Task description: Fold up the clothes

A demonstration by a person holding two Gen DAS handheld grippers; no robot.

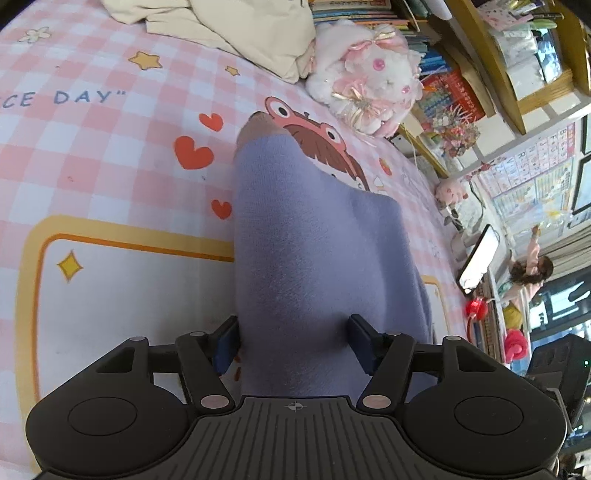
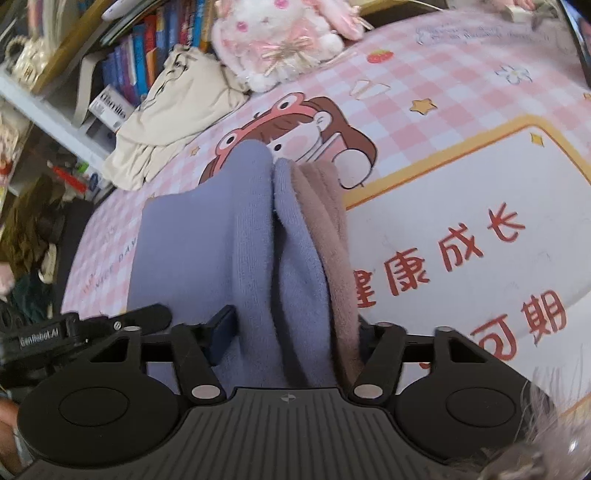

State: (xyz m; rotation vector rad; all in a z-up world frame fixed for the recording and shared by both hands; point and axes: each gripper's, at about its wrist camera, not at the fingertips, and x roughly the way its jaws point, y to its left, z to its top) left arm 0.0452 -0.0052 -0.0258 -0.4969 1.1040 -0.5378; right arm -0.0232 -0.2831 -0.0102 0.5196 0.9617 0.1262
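Note:
A soft purple garment point(image 1: 306, 229) with a brown-pink lining point(image 2: 325, 221) lies stretched over the pink checked bed sheet point(image 1: 92, 147). In the left wrist view it bunches between the blue pads of my left gripper point(image 1: 294, 341), which is shut on a thick fold of it. In the right wrist view the purple garment point(image 2: 221, 229) shows two folds running forward. My right gripper point(image 2: 295, 332) is shut on them, and the brown edge hides its right pad. The brown tip point(image 1: 255, 125) reaches the cartoon print.
A crumpled cream garment point(image 1: 236, 26) point(image 2: 166, 110) and a white-pink plush rabbit point(image 1: 369, 74) point(image 2: 273, 37) sit at the far edge of the bed. Bookshelves point(image 2: 147, 44) stand behind them. A lit screen point(image 1: 476, 258) is at the right. The other gripper's body point(image 2: 74, 328) shows at the left.

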